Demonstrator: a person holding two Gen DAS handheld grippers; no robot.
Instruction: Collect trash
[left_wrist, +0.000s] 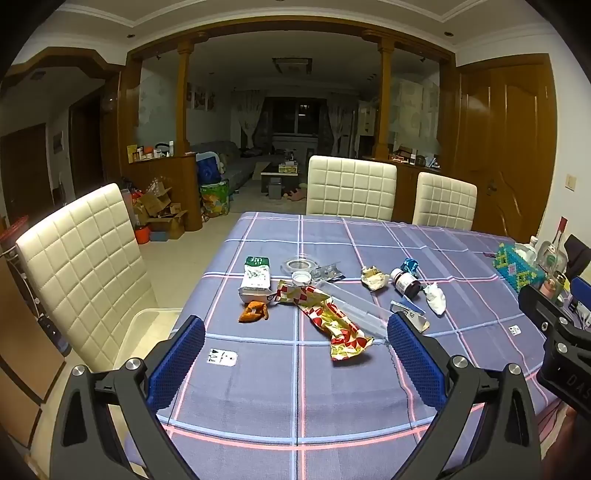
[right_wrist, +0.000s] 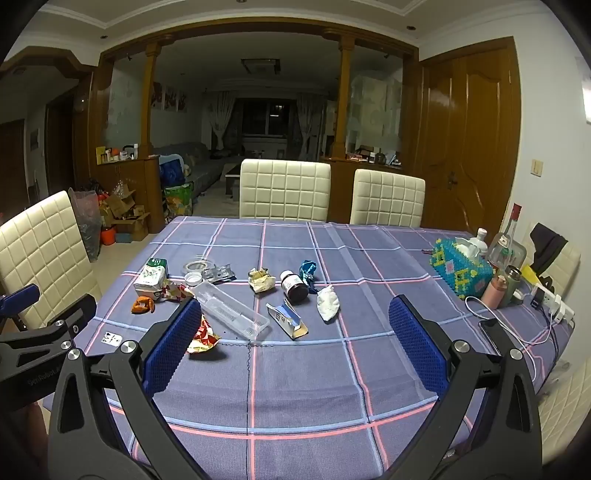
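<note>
Left gripper (left_wrist: 295, 354) wide open, empty, right gripper (right_wrist: 295, 343) likewise, red-yellow wrapper (left_wrist: 332, 321) at 12 o'clock, checked tablecloth (left_wrist: 295, 406) beneath.

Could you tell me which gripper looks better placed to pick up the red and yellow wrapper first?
Probably the left gripper: it is open, and the red and yellow wrapper lies between its fingers. For the right gripper, also open, the wrapper sits behind its left finger.
</note>
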